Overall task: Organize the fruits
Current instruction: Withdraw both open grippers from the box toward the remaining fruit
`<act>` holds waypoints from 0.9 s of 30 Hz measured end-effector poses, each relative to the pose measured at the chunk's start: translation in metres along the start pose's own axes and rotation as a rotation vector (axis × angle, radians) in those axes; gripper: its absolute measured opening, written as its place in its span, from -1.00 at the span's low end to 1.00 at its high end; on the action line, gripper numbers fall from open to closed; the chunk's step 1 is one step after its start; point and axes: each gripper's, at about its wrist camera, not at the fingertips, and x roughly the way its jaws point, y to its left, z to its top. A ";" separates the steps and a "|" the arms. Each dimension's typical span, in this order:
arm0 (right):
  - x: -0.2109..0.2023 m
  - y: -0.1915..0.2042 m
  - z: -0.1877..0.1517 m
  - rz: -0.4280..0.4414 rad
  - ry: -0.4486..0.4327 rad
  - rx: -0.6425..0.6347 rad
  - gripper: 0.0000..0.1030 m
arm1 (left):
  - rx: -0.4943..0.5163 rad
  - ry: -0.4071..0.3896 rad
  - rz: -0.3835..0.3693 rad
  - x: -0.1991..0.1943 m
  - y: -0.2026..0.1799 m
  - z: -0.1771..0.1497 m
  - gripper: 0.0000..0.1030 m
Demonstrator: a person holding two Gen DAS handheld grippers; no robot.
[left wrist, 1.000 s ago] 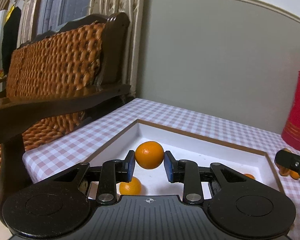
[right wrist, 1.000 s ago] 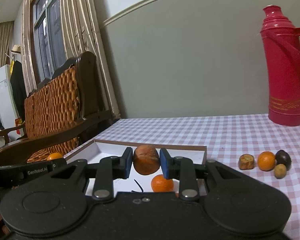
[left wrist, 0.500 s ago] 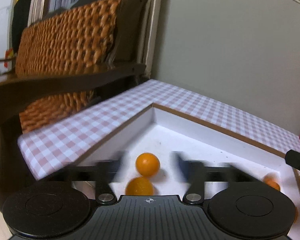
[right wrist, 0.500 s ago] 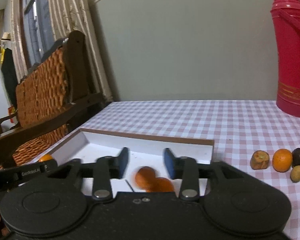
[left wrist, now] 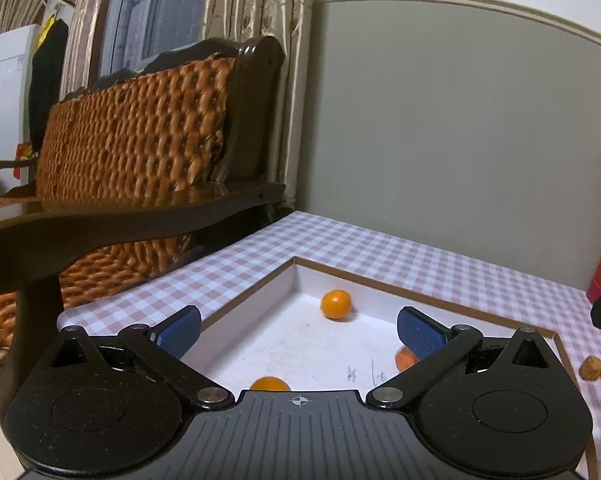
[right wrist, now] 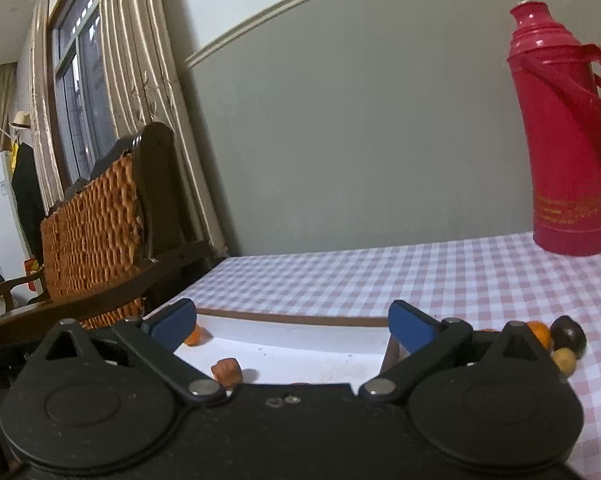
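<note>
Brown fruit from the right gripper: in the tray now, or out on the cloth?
In the tray. The brown fruit lies on the white floor of the tray, clear of the right gripper, whose jaws are opening with nothing between them.

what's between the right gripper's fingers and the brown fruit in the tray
Nothing: in the right wrist view only bare white tray floor lies between the opening right gripper and the brown fruit.

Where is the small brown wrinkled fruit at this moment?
In the right wrist view, the small brown wrinkled fruit lies on the floor of the white shallow tray, at the lower left, near a round orange fruit by the tray's left wall.
</note>
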 end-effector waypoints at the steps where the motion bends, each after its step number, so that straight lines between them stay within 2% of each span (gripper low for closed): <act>1: -0.001 -0.002 0.000 0.004 0.007 0.004 0.88 | 0.004 0.006 -0.002 0.002 -0.001 0.001 1.00; 16: -0.016 -0.007 -0.005 0.006 0.026 0.007 0.88 | 0.019 0.041 -0.017 -0.012 -0.009 -0.013 1.00; 27: -0.040 -0.021 -0.002 -0.020 0.008 0.006 0.88 | 0.043 0.032 -0.073 -0.027 -0.031 -0.020 1.00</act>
